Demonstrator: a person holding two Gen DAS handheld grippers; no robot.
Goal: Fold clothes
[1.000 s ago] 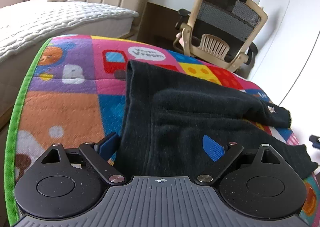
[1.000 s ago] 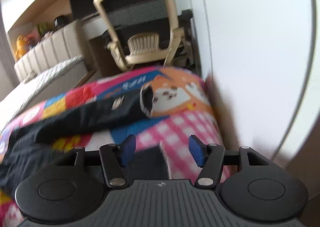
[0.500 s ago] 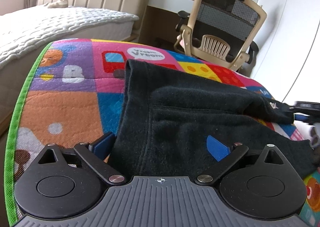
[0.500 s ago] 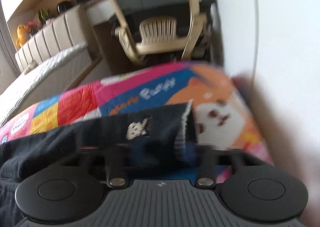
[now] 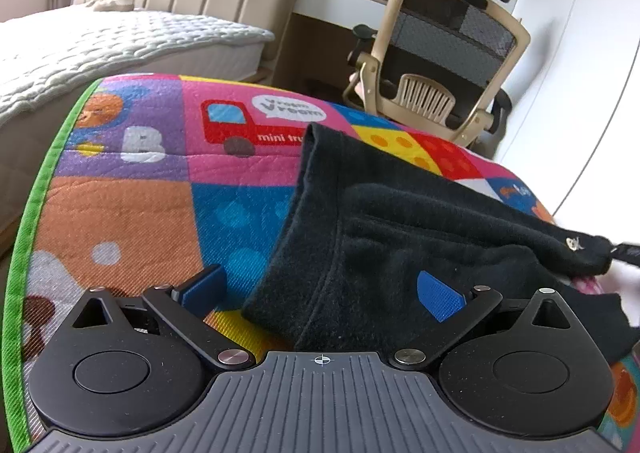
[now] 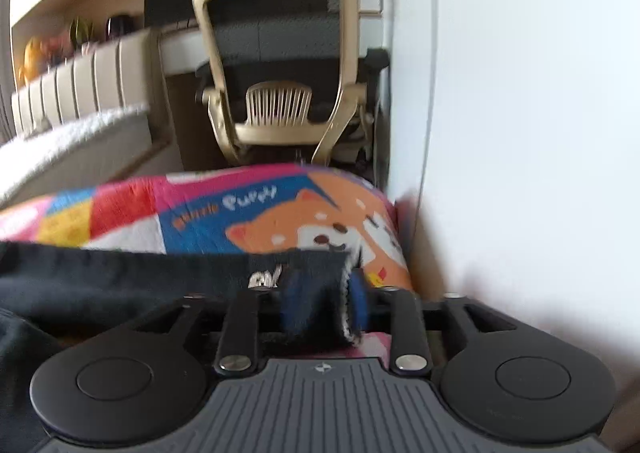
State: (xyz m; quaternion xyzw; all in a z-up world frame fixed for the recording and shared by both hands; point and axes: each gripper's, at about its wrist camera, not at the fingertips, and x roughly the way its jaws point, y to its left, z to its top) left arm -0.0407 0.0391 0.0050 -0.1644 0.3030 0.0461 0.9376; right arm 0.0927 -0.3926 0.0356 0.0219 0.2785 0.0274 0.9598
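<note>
Black trousers [image 5: 400, 237] lie spread on a colourful play mat [image 5: 132, 213]. My left gripper [image 5: 320, 291] stands wide open over the waistband corner [image 5: 304, 293]. Its blue pads [image 5: 440, 295] do not press the cloth. At the far right of the left wrist view, one leg's cuff [image 5: 588, 253], with a small white logo, is raised off the mat. In the right wrist view my right gripper [image 6: 326, 293] has that cuff [image 6: 316, 277] between its blue pads [image 6: 358, 293]. The jaws are opening slightly, with the pads still against the cloth.
A beige mesh office chair [image 5: 440, 65] stands beyond the mat's far edge in front of a desk [image 5: 340, 1]. A bed [image 5: 100, 41] with a white quilt runs along the left. A white wall [image 6: 520, 133] rises close on the right of the mat.
My right gripper swung over to the logo cuff and closed around it, and the cuff has lifted. My left gripper spread wider, so its left pad now stands apart from the waistband.
</note>
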